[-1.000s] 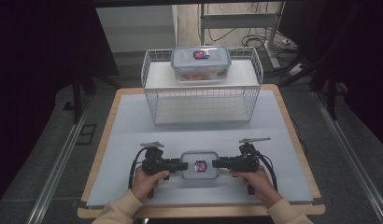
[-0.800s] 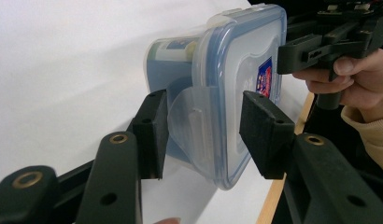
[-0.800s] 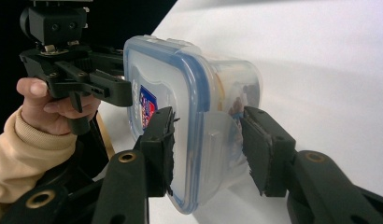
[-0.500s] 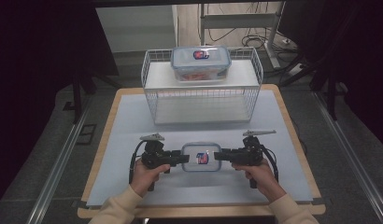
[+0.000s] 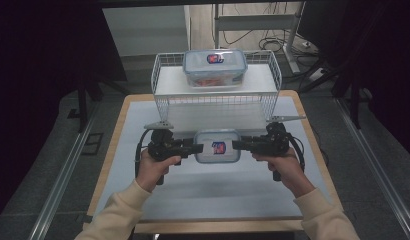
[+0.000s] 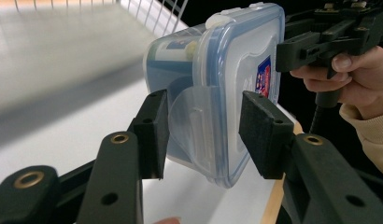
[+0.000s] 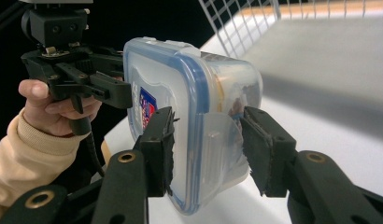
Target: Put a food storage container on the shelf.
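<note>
My left gripper (image 5: 199,148) clamps the left end of the lidded plastic container (image 5: 218,147), which hangs above the white table (image 5: 208,195). My right gripper (image 5: 236,145) clamps its right end. Behind it, a wire basket (image 5: 213,102) carries a second container (image 5: 214,66) on top.

Dark room, grey floor (image 5: 48,150), perhaps carpeted

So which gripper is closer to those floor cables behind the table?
Right. The right gripper is on the cables' side; the left gripper is beyond the held box, farther off.
</note>
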A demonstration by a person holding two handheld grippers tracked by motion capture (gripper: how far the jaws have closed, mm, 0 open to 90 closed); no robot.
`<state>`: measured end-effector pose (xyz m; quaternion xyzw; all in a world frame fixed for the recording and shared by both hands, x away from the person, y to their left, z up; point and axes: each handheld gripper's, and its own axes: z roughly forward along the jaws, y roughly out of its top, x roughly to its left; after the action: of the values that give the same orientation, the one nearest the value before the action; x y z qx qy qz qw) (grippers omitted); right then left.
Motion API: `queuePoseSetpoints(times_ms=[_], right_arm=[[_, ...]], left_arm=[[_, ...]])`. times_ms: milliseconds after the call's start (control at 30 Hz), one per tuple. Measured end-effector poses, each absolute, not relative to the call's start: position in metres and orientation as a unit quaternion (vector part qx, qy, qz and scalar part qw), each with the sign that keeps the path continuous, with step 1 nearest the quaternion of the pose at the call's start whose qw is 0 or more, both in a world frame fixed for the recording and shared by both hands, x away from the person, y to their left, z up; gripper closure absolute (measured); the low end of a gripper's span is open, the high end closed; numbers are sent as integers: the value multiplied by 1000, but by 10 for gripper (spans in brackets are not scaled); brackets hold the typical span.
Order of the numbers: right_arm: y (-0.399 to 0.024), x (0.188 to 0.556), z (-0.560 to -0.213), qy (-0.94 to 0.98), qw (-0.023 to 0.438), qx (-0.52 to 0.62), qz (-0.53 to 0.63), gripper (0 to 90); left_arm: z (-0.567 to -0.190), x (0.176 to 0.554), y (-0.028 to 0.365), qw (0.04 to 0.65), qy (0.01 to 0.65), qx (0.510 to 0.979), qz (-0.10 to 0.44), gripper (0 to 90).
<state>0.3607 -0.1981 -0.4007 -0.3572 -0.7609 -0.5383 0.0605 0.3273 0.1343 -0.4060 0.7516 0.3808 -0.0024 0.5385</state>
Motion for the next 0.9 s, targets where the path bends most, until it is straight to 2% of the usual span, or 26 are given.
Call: queuePoseSetpoints(times_ms=[367,900], right_arm=[[-197,384,-346,-764,26,-342,-546,543],[-186,420,-293,-767,-2,-330,-551,541]], left_arm=[[-360,354,135,553,364,750,15,536],[-308,397,145,561,359,745,20,535]])
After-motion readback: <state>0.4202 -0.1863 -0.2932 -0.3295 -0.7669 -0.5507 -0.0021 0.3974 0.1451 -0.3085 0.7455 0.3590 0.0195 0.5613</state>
